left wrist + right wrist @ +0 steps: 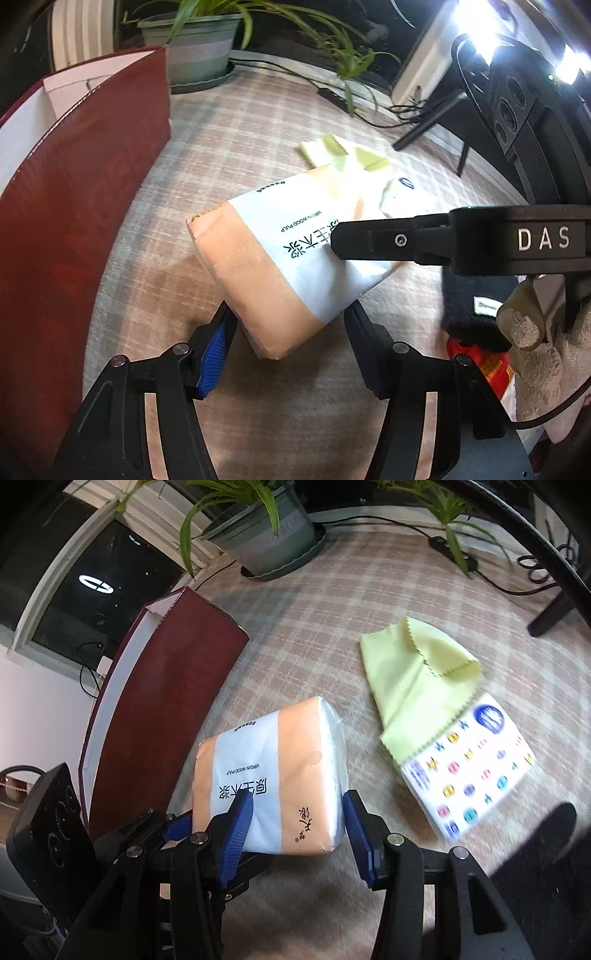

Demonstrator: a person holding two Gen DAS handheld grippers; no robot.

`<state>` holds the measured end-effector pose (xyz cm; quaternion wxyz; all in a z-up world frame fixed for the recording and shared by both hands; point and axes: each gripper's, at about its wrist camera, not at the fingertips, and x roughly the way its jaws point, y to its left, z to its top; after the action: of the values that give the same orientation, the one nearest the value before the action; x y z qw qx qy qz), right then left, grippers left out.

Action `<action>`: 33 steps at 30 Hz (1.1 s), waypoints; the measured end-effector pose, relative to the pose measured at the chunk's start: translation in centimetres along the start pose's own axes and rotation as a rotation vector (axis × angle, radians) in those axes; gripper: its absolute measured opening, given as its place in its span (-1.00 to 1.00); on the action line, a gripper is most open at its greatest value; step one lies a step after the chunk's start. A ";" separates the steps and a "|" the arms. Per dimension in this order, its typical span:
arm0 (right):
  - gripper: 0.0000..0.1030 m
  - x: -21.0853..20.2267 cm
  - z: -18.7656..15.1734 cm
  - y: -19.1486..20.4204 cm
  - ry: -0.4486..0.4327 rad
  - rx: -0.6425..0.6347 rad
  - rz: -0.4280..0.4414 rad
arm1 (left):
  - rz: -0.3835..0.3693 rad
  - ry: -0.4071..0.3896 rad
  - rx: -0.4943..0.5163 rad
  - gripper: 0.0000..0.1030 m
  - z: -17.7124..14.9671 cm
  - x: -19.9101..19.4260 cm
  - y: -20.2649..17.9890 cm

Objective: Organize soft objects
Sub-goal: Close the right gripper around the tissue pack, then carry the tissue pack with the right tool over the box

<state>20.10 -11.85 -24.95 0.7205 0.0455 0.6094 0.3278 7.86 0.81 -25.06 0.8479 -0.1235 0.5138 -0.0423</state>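
Tissues (280, 273), one orange-and-white pack, sat tilted between the left claw (291, 332), whose pads pressed its near end. The right claw (297, 823) was clamped on the same pack from its other end. Beyond the right claw, to its right, a yellow cloth (413, 672) overlapped a patterned wipes pack (476, 771) on the checked bench (332, 620). A red box (74, 221) stood left of the left claw.
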 end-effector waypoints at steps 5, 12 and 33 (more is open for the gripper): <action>-0.10 -2.3 -1.2 0.8 -0.041 -0.010 -0.012 | -0.010 -0.019 0.038 0.16 -0.5 -1.3 -1.4; -0.10 -6.3 -1.0 4.0 -0.123 -0.058 -0.010 | -0.011 -0.092 0.072 0.16 0.0 -5.3 -2.3; -0.10 -0.9 6.0 22.7 -0.077 -0.405 0.092 | 0.163 -0.284 -0.125 0.16 1.0 -16.6 10.3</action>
<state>15.99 7.42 -12.10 0.7220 -0.0597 0.5003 0.4741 0.41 14.23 -12.89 0.9032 -0.1385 0.3990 0.0764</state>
